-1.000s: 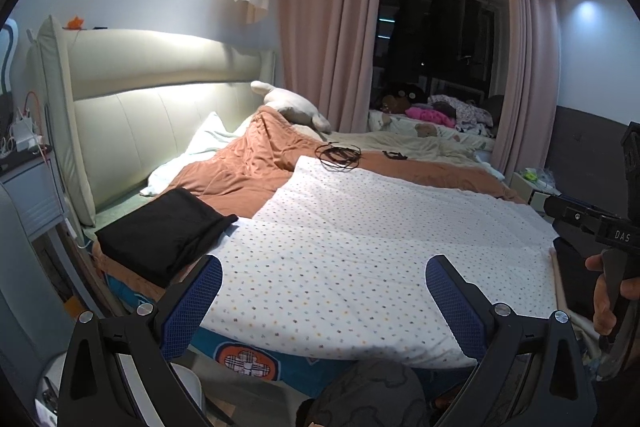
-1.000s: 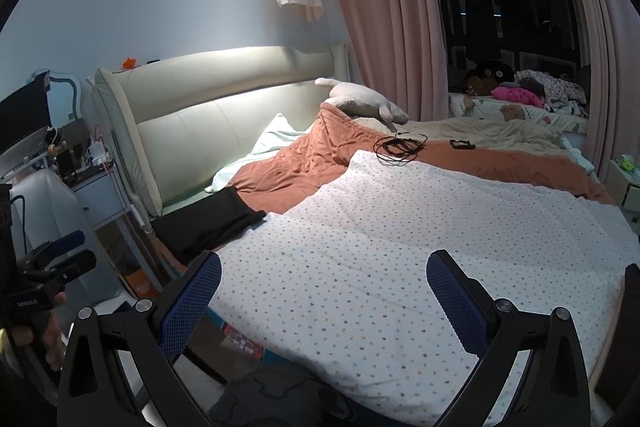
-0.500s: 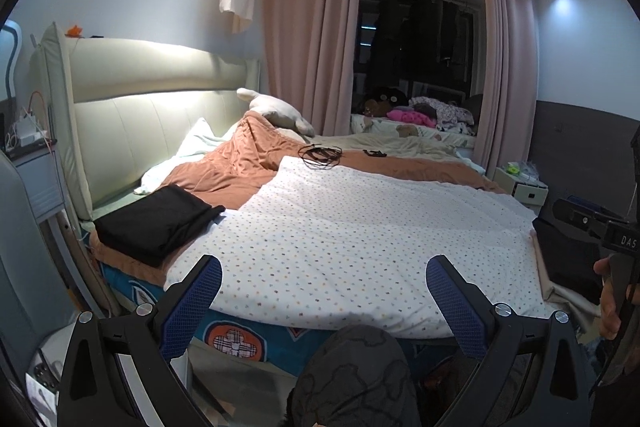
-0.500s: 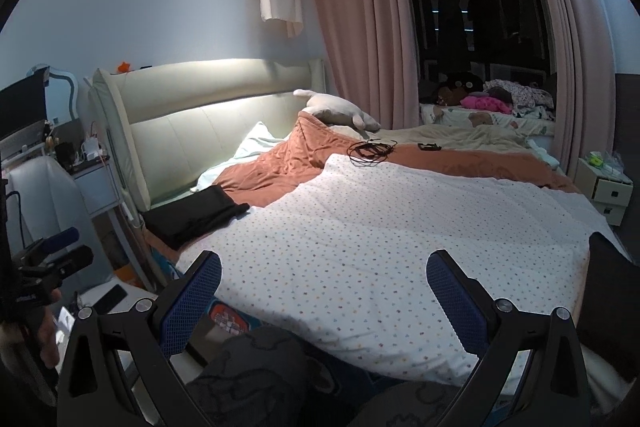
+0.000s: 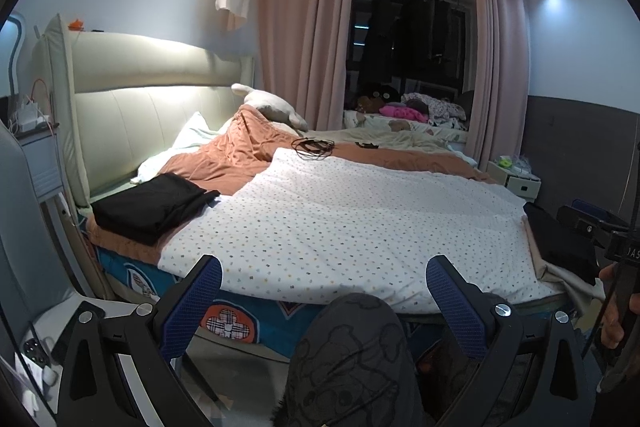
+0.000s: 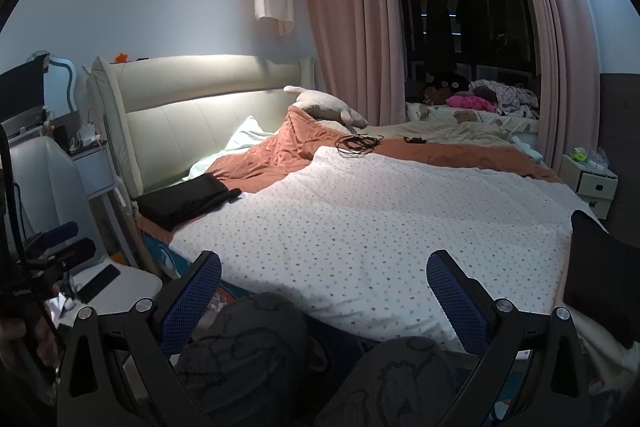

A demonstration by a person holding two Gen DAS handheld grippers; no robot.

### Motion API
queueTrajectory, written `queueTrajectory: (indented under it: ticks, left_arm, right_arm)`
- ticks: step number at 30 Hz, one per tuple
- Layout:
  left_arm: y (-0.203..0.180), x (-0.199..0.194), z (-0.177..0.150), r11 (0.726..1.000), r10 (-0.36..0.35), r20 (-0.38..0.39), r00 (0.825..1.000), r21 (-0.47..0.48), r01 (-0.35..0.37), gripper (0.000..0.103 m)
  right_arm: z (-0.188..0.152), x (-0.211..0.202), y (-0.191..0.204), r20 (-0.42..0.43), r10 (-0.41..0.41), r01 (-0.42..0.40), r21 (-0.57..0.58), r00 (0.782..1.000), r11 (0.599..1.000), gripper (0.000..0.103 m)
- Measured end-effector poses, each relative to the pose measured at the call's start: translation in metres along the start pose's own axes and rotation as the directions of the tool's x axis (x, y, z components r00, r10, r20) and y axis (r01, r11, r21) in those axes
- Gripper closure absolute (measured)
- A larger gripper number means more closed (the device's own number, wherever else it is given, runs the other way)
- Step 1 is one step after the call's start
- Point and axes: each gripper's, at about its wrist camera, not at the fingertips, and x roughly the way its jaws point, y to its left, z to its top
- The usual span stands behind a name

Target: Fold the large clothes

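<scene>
A folded black garment (image 5: pixel 152 205) lies on the left side of the bed near the headboard; it also shows in the right wrist view (image 6: pixel 186 201). Another dark garment (image 5: pixel 560 241) lies at the bed's right edge, also in the right wrist view (image 6: pixel 600 279). A white dotted quilt (image 5: pixel 352 223) covers the bed's near half. My left gripper (image 5: pixel 322 301) is open and empty, held off the bed's near edge above my knee. My right gripper (image 6: pixel 322 301) is open and empty, also short of the bed edge.
An orange blanket (image 5: pixel 240 159), a plush toy (image 5: pixel 272 105) and a coil of black cable (image 5: pixel 312 146) lie on the far part of the bed. A nightstand (image 5: pixel 516 179) stands at the right, a bedside shelf (image 5: pixel 36 147) at the left. My knees (image 6: pixel 248 351) are below the grippers.
Both grippers have drawn back and down from the bed; the quilt's near edge and my knees have come into view. Both stay open and empty.
</scene>
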Motion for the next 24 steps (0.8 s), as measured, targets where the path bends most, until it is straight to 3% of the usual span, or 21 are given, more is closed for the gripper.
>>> queueTrajectory:
  ticks: [13,24]
  left_arm:
    - [0.000,0.003,0.001,1.000,0.021,0.043,0.999,-0.022,-0.020,0.001]
    - [0.003,0.022,0.008,0.999,0.044,0.038,0.998,-0.020,-0.043,0.001]
  right_arm:
    - [-0.006,0.010,-0.010,0.029,0.003,-0.004,0.037,1.000,0.999,0.000]
    - [-0.003,0.037,-0.011,0.005,0.011,-0.012,0.047,1.000,0.999,0.000]
